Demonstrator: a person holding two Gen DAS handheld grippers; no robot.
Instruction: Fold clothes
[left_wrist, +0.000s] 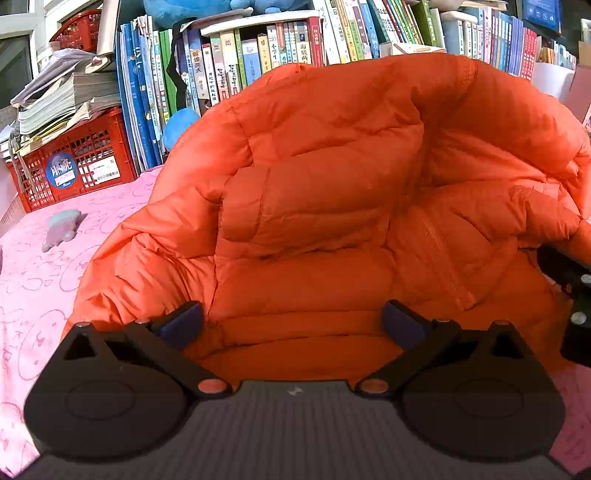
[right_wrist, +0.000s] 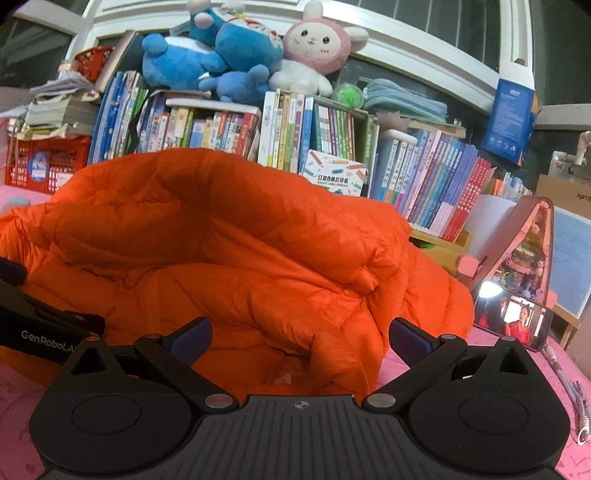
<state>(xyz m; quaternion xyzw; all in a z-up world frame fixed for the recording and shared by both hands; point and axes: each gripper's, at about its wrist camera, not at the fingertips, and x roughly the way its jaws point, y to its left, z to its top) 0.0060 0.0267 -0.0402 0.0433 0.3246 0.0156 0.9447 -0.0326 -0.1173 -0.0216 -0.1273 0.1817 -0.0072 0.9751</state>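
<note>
My left gripper (left_wrist: 293, 325) has its two blue-padded fingers spread wide apart, with nothing clamped between them; the orange puffer jacket (left_wrist: 332, 206) fills the space ahead and its lower hem bulges up between the fingers. My right gripper (right_wrist: 301, 341) is spread just as wide and holds nothing, its fingers hanging over the near edge of the same jacket (right_wrist: 229, 251).

The jacket lies in a rumpled heap on the pink bedsheet (left_wrist: 33, 280), its far part folded up into a rounded hump and the quilted panels creased and doubled over one another. Seen from the right wrist, the black body of my left gripper (right_wrist: 40, 325) rests against the jacket's left side.

Behind the jacket runs a row of books (right_wrist: 317, 129) with blue and pink stuffed toys (right_wrist: 236, 55) piled on top. A red crate (left_wrist: 74, 162) stacked with papers stands to the left on the bed's far edge. A phone (right_wrist: 511, 319) with a lit screen leans just beside the jacket's right end.
</note>
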